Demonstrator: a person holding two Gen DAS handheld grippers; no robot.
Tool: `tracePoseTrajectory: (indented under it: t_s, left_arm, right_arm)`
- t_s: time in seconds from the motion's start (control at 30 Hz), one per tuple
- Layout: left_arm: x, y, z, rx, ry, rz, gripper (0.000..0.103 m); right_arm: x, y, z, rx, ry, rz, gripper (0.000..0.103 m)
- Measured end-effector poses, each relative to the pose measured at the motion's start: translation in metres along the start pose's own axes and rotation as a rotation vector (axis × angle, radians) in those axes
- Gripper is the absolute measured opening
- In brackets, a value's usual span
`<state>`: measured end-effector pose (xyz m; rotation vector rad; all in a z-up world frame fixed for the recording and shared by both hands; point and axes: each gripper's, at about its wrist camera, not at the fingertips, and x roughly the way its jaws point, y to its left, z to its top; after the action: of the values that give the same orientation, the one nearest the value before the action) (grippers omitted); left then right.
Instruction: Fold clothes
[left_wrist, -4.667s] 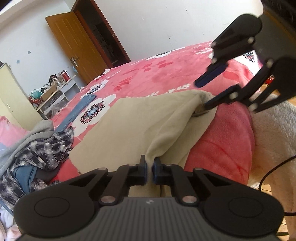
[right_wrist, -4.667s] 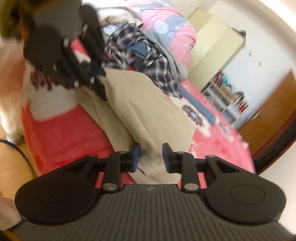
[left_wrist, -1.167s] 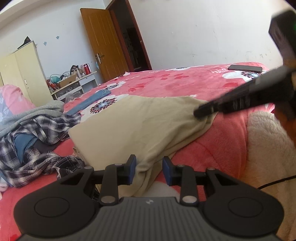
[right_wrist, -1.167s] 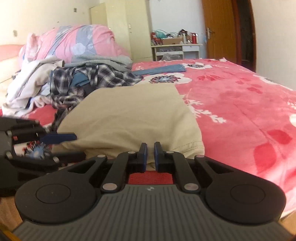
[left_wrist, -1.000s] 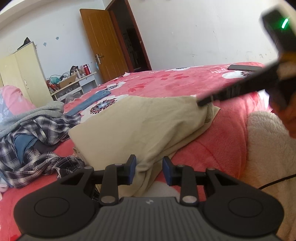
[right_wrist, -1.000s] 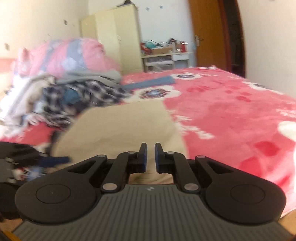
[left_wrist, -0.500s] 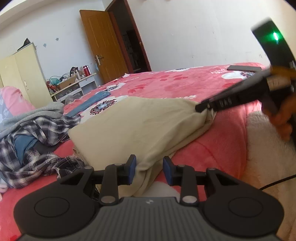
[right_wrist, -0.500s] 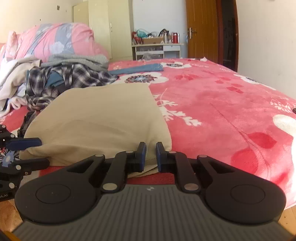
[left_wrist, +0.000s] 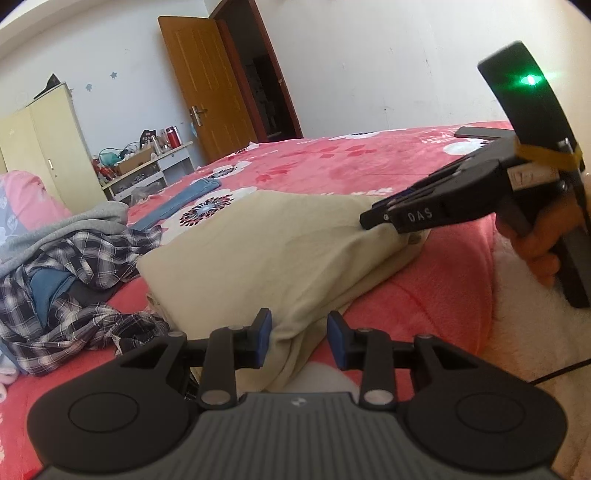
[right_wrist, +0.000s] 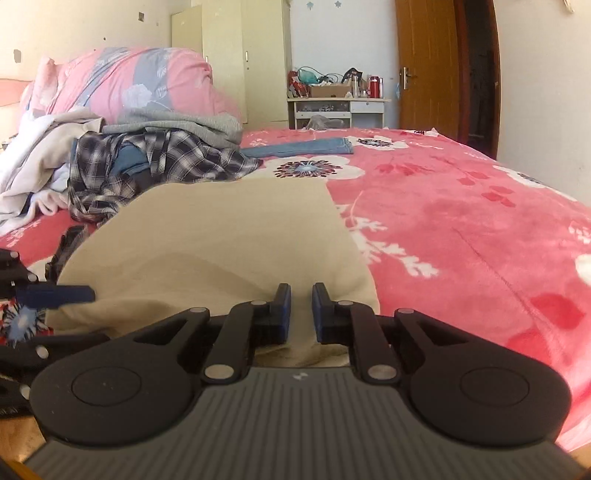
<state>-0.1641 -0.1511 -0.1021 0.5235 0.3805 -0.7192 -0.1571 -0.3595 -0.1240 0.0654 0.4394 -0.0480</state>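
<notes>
Beige garment (left_wrist: 280, 243) lying folded at near edge of pink bed (left_wrist: 369, 162), corners overhanging. Left gripper (left_wrist: 298, 341) standing apart around one near corner, pads not pressing. Right gripper (right_wrist: 301, 308) narrowing on other corner, slim gap showing, grip uncertain. Advice: be pinching both corners evenly, lifting level before folding. Counting: two grippers, one beige garment, one heap of unfolded clothes (right_wrist: 147, 155), one blue strip (right_wrist: 303, 147).

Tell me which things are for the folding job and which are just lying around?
For the job:
beige garment
left gripper
right gripper
plaid shirt
grey sweater

Just lying around:
phone
pink quilt
red flask
</notes>
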Motion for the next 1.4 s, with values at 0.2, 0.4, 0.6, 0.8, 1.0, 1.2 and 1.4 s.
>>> tracePoseTrajectory:
  t_s: [0.2,0.4,0.6,0.8,1.0,1.2,1.4]
  left_arm:
    - [-0.018,0.01,0.01,-0.031,-0.036,-0.042,0.036]
    - [-0.034,0.021,0.027,-0.099,-0.11,-0.111,0.036]
    - [-0.013,0.017,0.035,-0.068,-0.078,-0.041,0.036]
    - [0.012,-0.002,0.01,0.025,0.016,-0.005,0.036]
    - [0.012,0.001,0.01,0.013,0.015,-0.015,0.039]
    - [0.011,0.0,0.009,0.012,0.011,-0.015,0.039]
    - [0.011,-0.001,0.009,0.015,0.01,-0.014,0.039]
  right_arm:
    - [-0.002,0.002,-0.001,-0.014,-0.004,-0.005,0.011]
    - [0.001,0.0,-0.002,-0.001,-0.005,0.003,0.011]
    - [0.001,0.001,-0.003,-0.003,-0.007,0.003,0.011]
    - [0.001,0.0,-0.003,0.002,-0.008,0.006,0.012]
    - [0.001,0.0,-0.004,0.005,-0.009,0.008,0.012]
    - [0.001,-0.001,-0.004,0.007,-0.009,0.008,0.012]
    - [0.001,-0.001,-0.004,0.008,-0.009,0.009,0.012]
